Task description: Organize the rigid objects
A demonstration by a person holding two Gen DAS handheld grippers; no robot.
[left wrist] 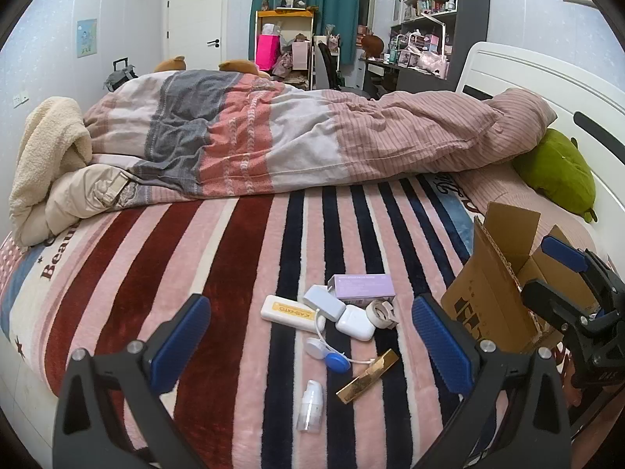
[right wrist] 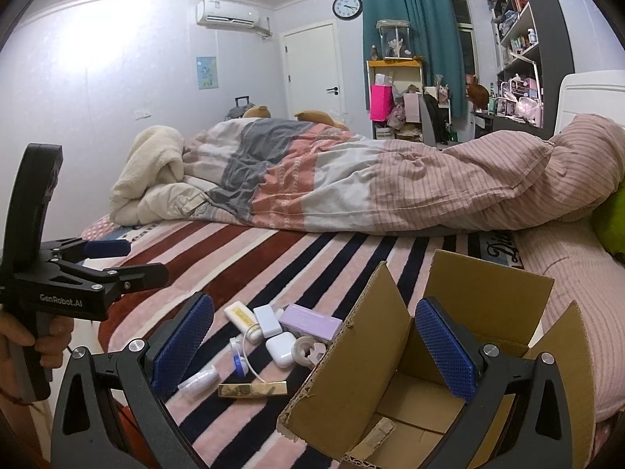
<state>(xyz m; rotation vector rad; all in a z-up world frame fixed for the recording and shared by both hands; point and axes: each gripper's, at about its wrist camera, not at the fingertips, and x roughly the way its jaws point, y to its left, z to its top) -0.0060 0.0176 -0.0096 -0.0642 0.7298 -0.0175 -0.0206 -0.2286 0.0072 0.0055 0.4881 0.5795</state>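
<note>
Small rigid items lie in a cluster on the striped blanket: a lilac box (left wrist: 361, 286) (right wrist: 310, 322), a cream bar (left wrist: 289, 313), a white earbud case (left wrist: 354, 322) (right wrist: 281, 349), a tape roll (left wrist: 381, 312), a blue-and-white lens case (left wrist: 330, 355), a gold bar (left wrist: 367, 376) (right wrist: 252, 389) and a small clear pump bottle (left wrist: 310, 406). An open cardboard box (left wrist: 504, 293) (right wrist: 394, 398) stands to their right. My left gripper (left wrist: 310, 346) is open and empty, just before the cluster. My right gripper (right wrist: 312, 346) is open and empty over the box's left flap.
A rumpled quilt (left wrist: 273, 136) and a cream fleece (left wrist: 50, 148) lie across the far half of the bed. A green plush (left wrist: 558, 172) rests by the white headboard (left wrist: 547, 78). Shelves and a desk stand beyond the bed.
</note>
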